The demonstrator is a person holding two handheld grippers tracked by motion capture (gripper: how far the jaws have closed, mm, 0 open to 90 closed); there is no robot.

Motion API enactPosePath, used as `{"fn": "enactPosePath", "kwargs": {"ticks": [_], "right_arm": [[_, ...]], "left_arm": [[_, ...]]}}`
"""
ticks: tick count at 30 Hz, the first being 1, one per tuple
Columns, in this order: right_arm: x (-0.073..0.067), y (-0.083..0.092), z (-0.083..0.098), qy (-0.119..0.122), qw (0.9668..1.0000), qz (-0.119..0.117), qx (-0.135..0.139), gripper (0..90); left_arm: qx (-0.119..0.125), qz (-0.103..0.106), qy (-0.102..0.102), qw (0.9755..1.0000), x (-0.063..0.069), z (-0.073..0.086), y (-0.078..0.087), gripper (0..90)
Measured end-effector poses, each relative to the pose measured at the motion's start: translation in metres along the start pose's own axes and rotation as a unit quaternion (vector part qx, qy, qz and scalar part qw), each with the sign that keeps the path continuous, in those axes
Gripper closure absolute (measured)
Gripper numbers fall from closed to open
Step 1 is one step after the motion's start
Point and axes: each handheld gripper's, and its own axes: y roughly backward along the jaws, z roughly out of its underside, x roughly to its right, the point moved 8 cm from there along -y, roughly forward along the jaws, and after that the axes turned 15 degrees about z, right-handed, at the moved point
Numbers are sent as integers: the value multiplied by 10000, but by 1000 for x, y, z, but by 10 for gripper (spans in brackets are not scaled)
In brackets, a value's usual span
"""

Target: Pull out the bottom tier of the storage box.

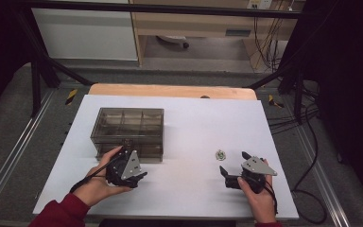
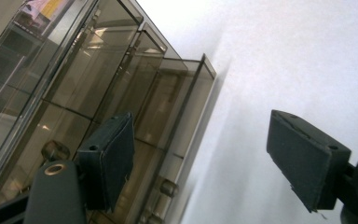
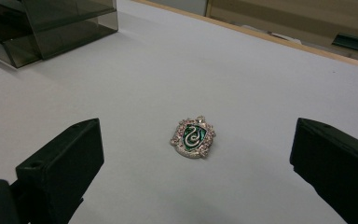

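Item one, left half of the bench [image 1: 179, 118]: a smoke-tinted clear organiser box [image 1: 128, 132], divided into compartments, sitting nearer the left edge than the right, lid not apparent. In the left gripper view small metal pieces [image 2: 55, 150] lie inside its near compartments; what they are is too blurred to tell.

Item two, your left hand-held gripper [image 1: 139, 176]: held just in front of the box's near wall, close to the near edge of the bench. Its jaws stand spread with nothing between them; one pad [image 2: 116, 154] overlaps the box in its own view, the other is over bare white surface.

Item three, right half of the bench: a small crest-shaped badge [image 3: 193, 136], green centre with a pale serpent, pale stones around the rim, lying flat and well apart from the box.

Item four, your right hand-held gripper [image 1: 234, 163]: near the near-right corner, just behind the badge, jaws spread wide, not touching it.
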Motion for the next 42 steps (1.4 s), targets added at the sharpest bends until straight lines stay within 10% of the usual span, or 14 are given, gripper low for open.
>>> {"fn": "enactPosePath", "kwargs": {"ticks": [19, 42], "right_arm": [[0, 0, 0, 18, 10000, -11, 0, 33], [0, 0, 0, 17, 10000, -28, 2, 32]], "left_arm": [[-154, 572, 97, 9982, -23, -2, -27, 599], [-380, 757, 12, 9964, -27, 6, -41, 736]]}}
